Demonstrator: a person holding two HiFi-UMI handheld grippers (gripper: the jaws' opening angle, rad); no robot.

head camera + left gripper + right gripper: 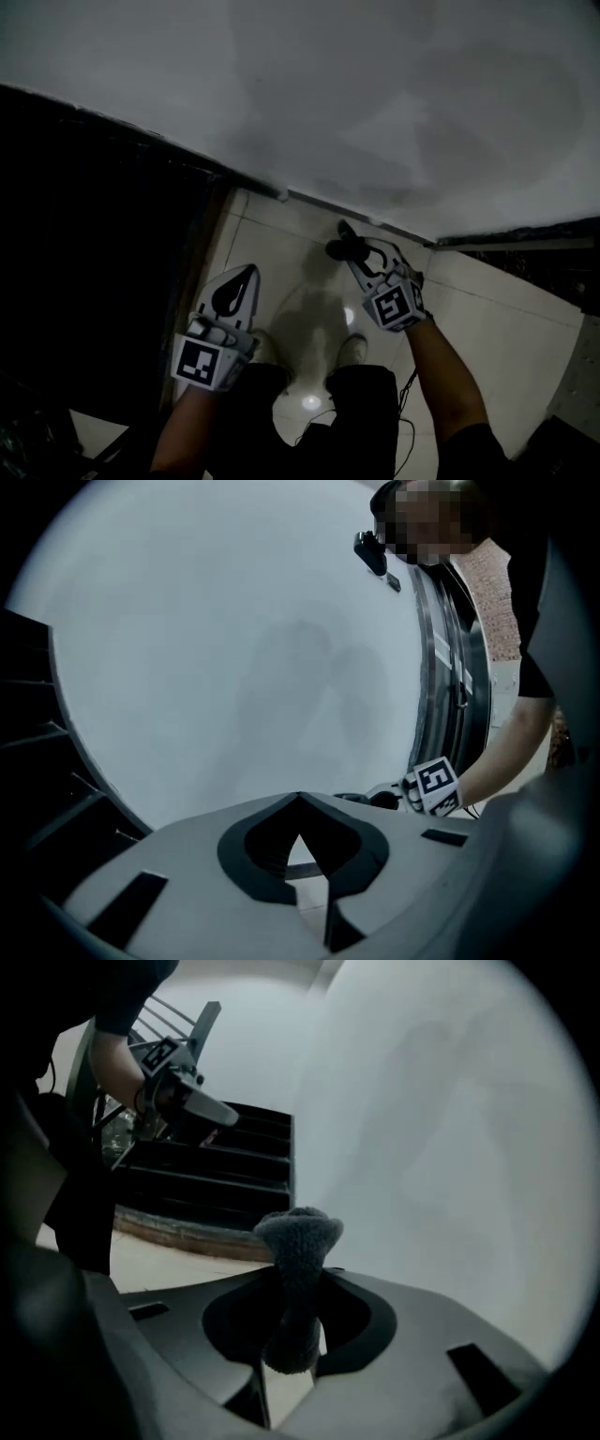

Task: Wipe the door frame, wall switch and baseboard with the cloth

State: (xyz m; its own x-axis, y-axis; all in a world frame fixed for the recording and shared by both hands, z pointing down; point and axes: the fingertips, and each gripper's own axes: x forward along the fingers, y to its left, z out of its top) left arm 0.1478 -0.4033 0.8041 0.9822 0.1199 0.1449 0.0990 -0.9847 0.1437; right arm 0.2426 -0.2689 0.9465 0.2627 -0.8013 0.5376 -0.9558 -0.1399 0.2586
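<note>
Pale floor tiles [497,319] — dark stairs [234,1168] beyond.

All three views are dim and grainy. Soft shadows lie on the pale wall [375,94], and small glare spots dot the floor tiles [506,328]. Both gripper views bulge, with black corners. The near cloth [298,1232] looks soft.

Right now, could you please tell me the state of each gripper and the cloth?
left gripper: shut, holding nothing.
right gripper: shut on the cloth.
cloth: bunched, pinched between the right jaws, its end sticking out past the tips.
</note>
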